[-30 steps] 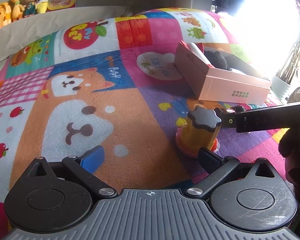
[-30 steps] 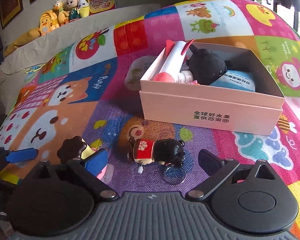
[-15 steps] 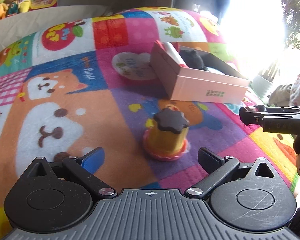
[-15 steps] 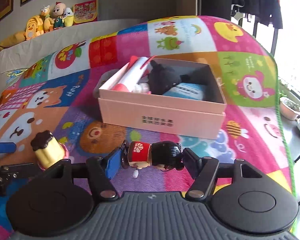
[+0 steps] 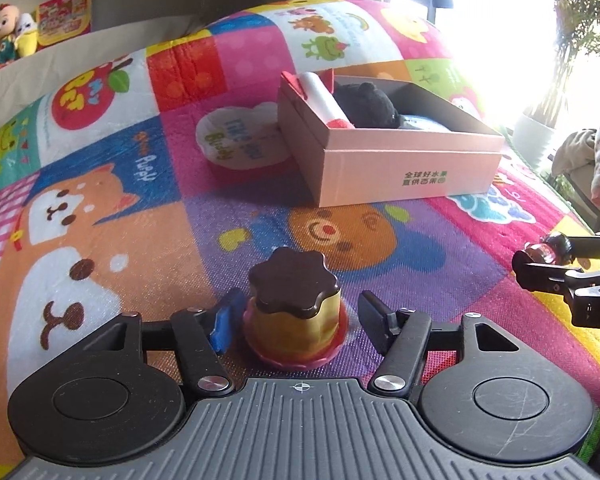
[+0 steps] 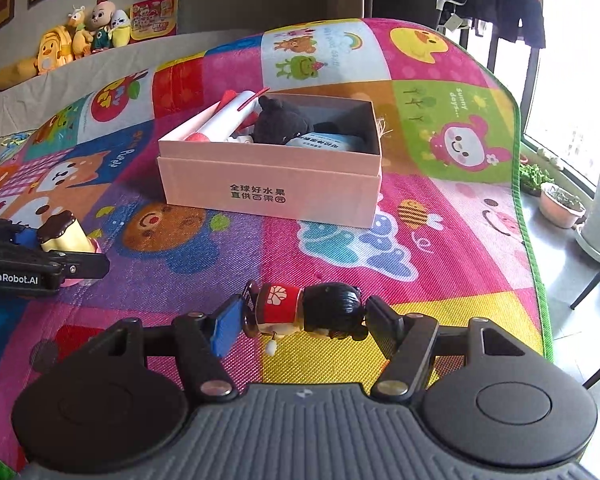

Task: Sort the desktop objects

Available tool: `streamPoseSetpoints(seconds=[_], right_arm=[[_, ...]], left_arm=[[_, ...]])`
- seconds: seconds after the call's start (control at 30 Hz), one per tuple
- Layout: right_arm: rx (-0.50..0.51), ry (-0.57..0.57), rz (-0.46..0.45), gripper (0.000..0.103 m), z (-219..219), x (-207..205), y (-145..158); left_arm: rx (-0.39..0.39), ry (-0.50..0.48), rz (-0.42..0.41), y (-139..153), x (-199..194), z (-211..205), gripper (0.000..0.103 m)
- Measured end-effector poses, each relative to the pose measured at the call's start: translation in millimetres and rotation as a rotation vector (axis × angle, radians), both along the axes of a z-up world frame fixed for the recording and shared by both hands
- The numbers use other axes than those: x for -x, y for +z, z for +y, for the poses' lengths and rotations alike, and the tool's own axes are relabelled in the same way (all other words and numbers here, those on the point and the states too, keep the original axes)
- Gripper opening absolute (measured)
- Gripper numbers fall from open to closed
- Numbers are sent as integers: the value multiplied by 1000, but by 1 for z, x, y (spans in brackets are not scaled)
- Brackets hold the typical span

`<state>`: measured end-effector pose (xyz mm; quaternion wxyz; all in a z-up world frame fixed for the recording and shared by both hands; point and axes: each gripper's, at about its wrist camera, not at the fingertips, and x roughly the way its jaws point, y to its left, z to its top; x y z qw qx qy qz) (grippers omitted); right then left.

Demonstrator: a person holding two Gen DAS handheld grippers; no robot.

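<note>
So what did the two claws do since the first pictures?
The left claw slid up around the pudding toy and has just been closing on it. The right claw squeezed the little doll and carried it off the mat. The pink box stayed put.

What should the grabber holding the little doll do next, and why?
Probably carry it forward and up over the pink box. The right gripper already pinches the little doll sideways between its pads, and the open box beyond it already holds other toys. Meanwhile the left gripper, whose jaws have just been closing, straddles the pudding toy.
</note>
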<state>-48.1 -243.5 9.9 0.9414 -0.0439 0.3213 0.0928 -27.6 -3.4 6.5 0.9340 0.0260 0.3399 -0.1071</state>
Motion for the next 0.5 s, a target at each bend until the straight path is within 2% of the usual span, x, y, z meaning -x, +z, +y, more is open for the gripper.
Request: streamPoseSetpoints(seconds=[0.07,0.27,0.5], right_arm=[[-7,15,13,66,2,0,-2],[-9,29,10,66,5,7,-1],[-17,59,5,66,0,16,10]], left_arm=[[-7,2,-1,1,2,0,61],[-9,-23,2,4,15,-5,61],[-25,-134,-29,16,37,-32,61]])
